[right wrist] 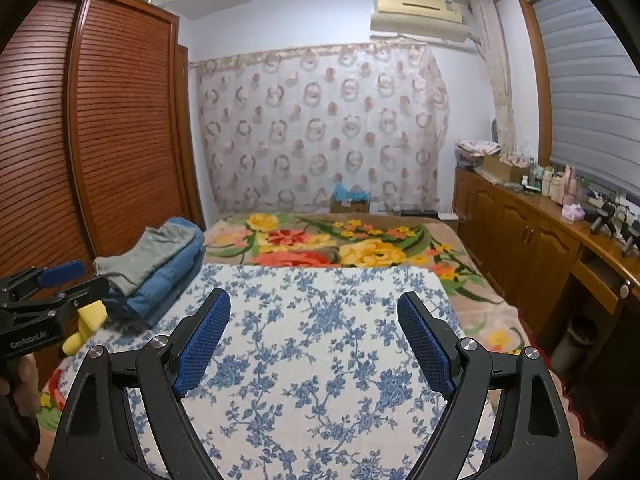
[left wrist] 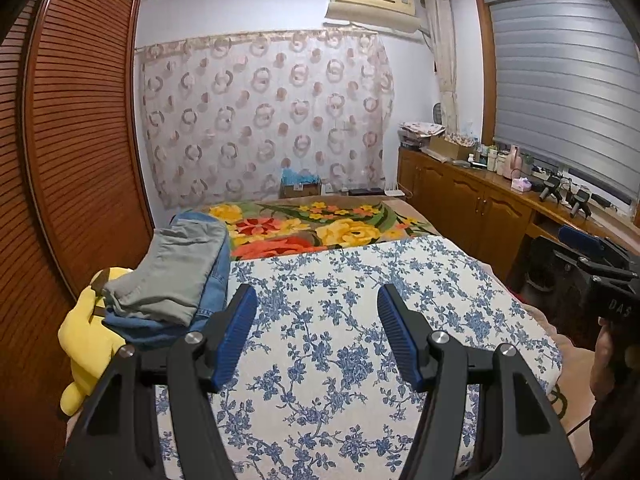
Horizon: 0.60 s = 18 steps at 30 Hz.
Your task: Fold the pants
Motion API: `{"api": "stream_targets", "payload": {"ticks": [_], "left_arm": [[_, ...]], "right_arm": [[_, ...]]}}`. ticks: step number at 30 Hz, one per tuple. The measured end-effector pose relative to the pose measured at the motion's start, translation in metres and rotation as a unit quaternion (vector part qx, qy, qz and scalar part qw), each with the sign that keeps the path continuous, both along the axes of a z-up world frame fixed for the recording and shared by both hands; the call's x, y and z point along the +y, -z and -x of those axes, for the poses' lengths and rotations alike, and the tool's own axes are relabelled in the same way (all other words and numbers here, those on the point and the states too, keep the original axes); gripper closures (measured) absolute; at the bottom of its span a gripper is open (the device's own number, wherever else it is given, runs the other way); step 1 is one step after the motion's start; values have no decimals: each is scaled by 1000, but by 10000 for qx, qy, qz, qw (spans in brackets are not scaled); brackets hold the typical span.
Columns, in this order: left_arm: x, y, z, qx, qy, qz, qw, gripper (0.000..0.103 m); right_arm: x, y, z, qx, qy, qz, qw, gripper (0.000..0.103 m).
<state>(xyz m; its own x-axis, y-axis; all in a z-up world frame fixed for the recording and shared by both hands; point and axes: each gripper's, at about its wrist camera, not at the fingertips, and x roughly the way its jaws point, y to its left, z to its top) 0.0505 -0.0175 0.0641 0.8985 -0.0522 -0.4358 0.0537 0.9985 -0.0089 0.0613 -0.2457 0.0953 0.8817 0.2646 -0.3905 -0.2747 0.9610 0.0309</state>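
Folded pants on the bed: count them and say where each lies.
2. The grey pants lie on top of the blue jeans, stacked at the bed's left edge beside the yellow plush toy. More could be hidden underneath.

left gripper (left wrist: 317, 300): fingers apart, empty | right gripper (right wrist: 314, 308): fingers wide, empty

Black left gripper (left wrist: 318, 300), black right gripper (right wrist: 314, 306), ribbed blue pads, silver screws
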Motion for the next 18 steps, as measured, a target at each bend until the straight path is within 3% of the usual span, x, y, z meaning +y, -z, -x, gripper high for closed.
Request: {"api": "stream_targets", "payload": {"ticks": [18], "left_arm": [[5, -2, 5, -45, -109, 69, 9999, 40]], "right_arm": [[4, -3, 5, -51, -4, -4, 10000, 15]]}}
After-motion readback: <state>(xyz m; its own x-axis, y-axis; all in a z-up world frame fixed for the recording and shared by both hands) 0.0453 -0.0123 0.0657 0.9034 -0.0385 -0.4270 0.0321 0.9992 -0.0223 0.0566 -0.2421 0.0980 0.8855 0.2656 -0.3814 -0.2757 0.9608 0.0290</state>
